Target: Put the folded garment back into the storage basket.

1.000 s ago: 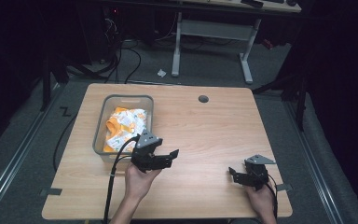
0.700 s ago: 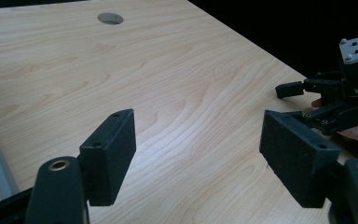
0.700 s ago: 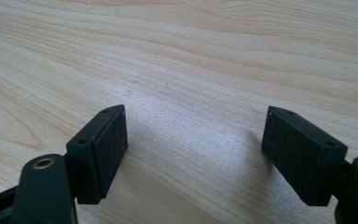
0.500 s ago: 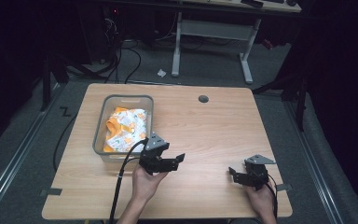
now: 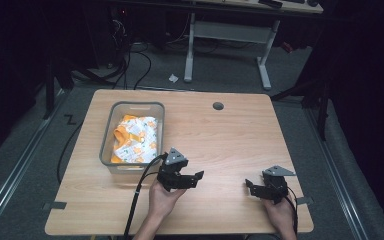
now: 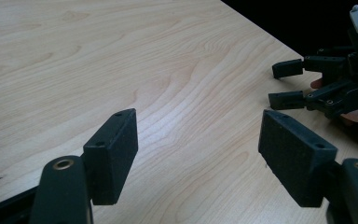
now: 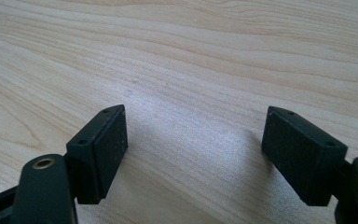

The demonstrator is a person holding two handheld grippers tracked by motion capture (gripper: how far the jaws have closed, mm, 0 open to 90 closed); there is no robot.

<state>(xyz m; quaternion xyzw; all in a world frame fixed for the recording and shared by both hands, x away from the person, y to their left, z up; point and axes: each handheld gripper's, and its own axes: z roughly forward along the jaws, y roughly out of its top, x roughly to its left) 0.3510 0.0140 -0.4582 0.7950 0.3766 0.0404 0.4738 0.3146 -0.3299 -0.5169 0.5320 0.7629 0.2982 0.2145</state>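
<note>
Orange-white packets [image 5: 135, 140] behind left claw [image 5: 196, 179]

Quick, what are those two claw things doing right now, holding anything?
Left gripper: open, jaws wide apart, holding nothing.
Right gripper: open, jaws wide apart over the bare table, holding nothing.
</note>
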